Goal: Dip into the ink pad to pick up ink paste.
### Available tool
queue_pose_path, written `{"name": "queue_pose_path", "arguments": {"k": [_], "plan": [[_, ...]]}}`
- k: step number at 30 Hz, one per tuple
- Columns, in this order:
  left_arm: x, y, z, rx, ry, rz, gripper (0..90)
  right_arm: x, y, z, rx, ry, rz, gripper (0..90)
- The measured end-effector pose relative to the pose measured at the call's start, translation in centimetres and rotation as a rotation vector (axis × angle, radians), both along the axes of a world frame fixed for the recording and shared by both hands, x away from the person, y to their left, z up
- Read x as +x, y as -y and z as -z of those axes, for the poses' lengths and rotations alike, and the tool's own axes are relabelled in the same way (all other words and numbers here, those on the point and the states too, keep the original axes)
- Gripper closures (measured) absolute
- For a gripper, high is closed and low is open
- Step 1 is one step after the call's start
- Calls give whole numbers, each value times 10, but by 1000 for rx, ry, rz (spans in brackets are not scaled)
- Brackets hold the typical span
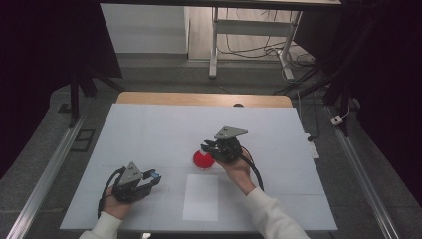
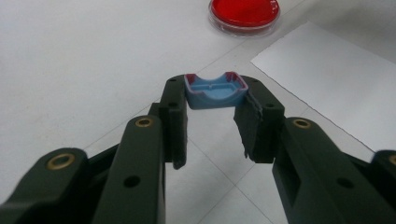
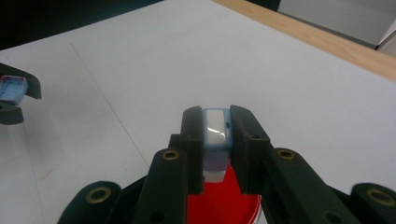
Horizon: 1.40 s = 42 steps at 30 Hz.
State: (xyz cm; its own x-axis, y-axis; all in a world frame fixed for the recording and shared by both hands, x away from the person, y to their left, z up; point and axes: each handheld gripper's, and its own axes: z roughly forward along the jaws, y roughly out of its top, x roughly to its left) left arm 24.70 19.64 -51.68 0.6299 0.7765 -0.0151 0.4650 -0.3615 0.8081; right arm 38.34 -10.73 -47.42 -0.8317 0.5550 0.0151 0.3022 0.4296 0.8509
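Observation:
A person holds both grippers over a white table [image 1: 149, 129]. My left gripper [image 1: 153, 177] at the front left is shut on a small blue cap-like piece [image 2: 215, 92] with red-stained rims, held crosswise at the jaw tips [image 2: 215, 95]. My right gripper [image 1: 207, 147] hovers at the table's middle, shut on a small light-blue block with a white face [image 3: 215, 127], gripped at its sides. Right under it lies a round dish of red stuff [image 1: 202, 160], partly covered by the jaws [image 3: 216, 116]. The same red dish [image 2: 244, 14] lies ahead of the left jaws.
A white sheet of paper [image 1: 200, 196] lies at the front centre, between the two hands. A wooden strip [image 1: 204, 98] borders the table's far edge. Beyond it stand a desk frame and cables on the floor. Metal rails run along both sides.

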Motion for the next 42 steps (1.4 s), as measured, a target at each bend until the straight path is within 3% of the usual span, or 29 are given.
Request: {"name": "queue_pose_path", "arguments": {"k": [8, 19, 42], "plan": [[0, 0, 1, 4, -3, 0, 645, 3, -4, 8, -44, -26, -13, 750], [0, 0, 1, 6, -4, -1, 645, 1, -11, 16, -90, -25, -23, 750], [0, 1, 2, 10, -5, 1, 646, 0, -17, 22, -126, -9, -37, 751]]}}
